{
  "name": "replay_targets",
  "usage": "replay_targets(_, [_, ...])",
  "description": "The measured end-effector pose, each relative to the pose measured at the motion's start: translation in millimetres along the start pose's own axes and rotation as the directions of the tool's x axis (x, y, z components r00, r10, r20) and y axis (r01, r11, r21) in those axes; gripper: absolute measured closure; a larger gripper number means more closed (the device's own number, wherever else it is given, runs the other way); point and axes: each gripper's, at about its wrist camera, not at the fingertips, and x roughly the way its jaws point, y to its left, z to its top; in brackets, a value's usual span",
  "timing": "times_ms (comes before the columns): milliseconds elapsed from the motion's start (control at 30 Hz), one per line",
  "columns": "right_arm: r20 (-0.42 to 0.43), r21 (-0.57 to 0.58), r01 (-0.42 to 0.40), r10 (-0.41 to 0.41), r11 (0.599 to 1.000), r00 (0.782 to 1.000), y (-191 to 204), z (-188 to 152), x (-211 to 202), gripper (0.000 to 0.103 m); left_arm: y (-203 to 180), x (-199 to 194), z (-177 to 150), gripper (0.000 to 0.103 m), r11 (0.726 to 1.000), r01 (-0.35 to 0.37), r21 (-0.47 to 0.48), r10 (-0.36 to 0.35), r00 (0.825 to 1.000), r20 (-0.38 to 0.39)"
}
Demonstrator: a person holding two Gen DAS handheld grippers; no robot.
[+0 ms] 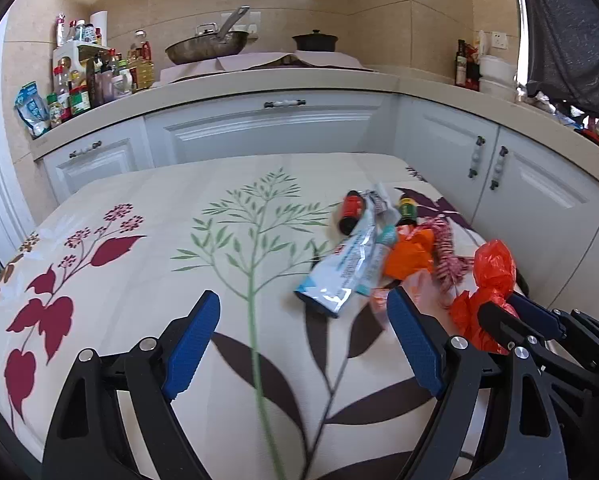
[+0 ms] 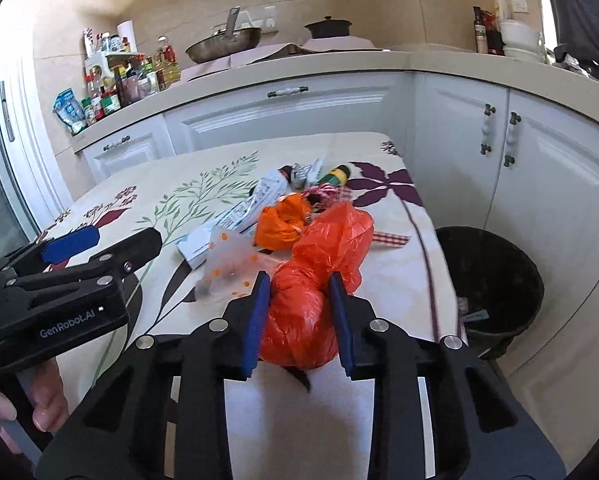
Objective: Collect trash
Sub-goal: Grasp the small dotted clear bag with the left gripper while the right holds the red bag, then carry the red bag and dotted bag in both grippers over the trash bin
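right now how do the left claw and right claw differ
1. The left claw stands wide open with only the tablecloth between its fingers; the right claw has closed onto the red plastic bag.
2. The left claw sits over the bare, printed part of the tablecloth; the right claw sits at the trash pile, near the black bin.
Both have blue pads on black frames.

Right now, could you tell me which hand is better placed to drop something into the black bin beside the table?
Right. The right gripper has its pads against the red plastic bag, and the black bin stands on its side. The left gripper is open and empty.
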Motion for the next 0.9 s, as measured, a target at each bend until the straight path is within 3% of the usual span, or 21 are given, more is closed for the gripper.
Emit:
replay_targets(433, [0.021, 0.082, 0.049, -0.051, 0.995, 0.998, -47, -4, -16, 0.074, -48, 20, -3, 0.022, 0.995, 0.064, 0.082, -0.063, 0.998, -0.011])
replay_targets(600, [0.025, 0.105, 0.051, -0.054, 0.993, 0.998, -58, -7, -17, 0.074, -55, 32, -5, 0.052, 0.992, 0.078, 0.098, -0.072, 0.996, -0.059])
replay_targets(733, [0.026, 0.112, 0.047, -0.050, 0.993, 0.998, -62, -7, -16, 0.074, -57, 33, -9, 0.087, 0.990, 0.095, 0.108, -0.087, 0.993, -0.075])
replay_targets(900, [0.025, 0.104, 0.052, -0.054, 0.993, 0.998, -62, -6, -16, 0.074, -55, 28, -11, 0.094, 0.989, 0.109, 0.103, -0.102, 0.992, -0.072])
